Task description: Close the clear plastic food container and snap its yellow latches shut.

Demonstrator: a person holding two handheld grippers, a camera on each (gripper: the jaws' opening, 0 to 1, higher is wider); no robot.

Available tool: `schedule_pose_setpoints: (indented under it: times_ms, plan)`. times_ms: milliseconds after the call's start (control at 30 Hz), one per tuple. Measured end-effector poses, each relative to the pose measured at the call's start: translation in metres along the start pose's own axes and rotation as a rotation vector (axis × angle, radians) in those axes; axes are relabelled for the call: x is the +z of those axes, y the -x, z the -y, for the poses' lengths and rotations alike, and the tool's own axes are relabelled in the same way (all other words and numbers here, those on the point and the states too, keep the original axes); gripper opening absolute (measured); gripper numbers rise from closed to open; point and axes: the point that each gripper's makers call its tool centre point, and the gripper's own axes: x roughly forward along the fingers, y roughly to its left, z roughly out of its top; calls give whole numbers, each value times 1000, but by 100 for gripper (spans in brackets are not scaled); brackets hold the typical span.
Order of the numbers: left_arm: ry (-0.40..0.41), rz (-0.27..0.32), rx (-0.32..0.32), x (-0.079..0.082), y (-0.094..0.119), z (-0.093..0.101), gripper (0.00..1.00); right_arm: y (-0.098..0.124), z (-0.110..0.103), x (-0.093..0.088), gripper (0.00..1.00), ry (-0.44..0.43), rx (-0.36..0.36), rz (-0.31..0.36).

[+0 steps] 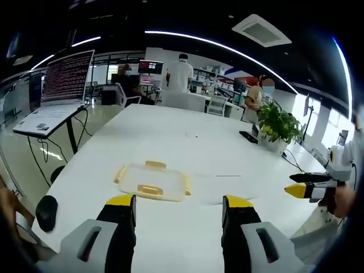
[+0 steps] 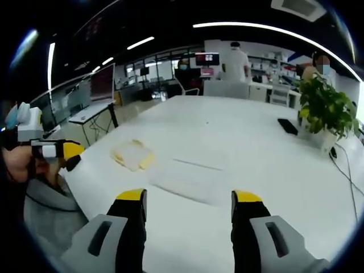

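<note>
Left gripper view, own gripper [image 1: 178, 211]: we see both yellow-tipped jaws spread wide, nothing between them, hovering over the white table [image 1: 187, 142].
Left gripper view, container: the clear food container [image 1: 152, 180] lies flat on the table just beyond the left fingertip, lid on; we make out yellow latches [image 1: 150, 190] on its near, far and side edges. Whether they are snapped we cannot tell.
Left gripper view, other gripper: the right gripper [image 1: 298, 190] enters at the right edge, well off from our fingers; jaws look together.
Left gripper view, extras: laptop [image 1: 57, 94] on a stand far left, a black mouse [image 1: 46, 212] beside the left finger.
Right gripper view, own gripper [image 2: 189, 198]: jaws parted, holding nothing.
Right gripper view, container: the container [image 2: 132, 154] sits ahead and left of the left finger, small and blurred.
Right gripper view, other gripper: the left gripper [image 2: 67, 152] shows at the left edge; its jaw state we cannot tell here.
Right gripper view, extras: potted plant [image 2: 324, 111] and a dark phone [image 2: 288, 126] beyond the right finger.
</note>
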Motion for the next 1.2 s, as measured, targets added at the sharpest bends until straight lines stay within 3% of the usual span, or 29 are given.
schedule_pose_setpoints:
  times_ms: [467, 867, 1200]
  plan:
    - [-6, 10, 24, 17, -15, -30, 57, -24, -6, 32, 56, 56, 46, 16]
    - [-70, -89, -90, 12, -40, -30, 57, -49, -28, 37, 56, 98, 144, -34]
    - [-89, -87, -88, 22, -50, -47, 57, -68, -47, 46, 55, 153, 210, -61]
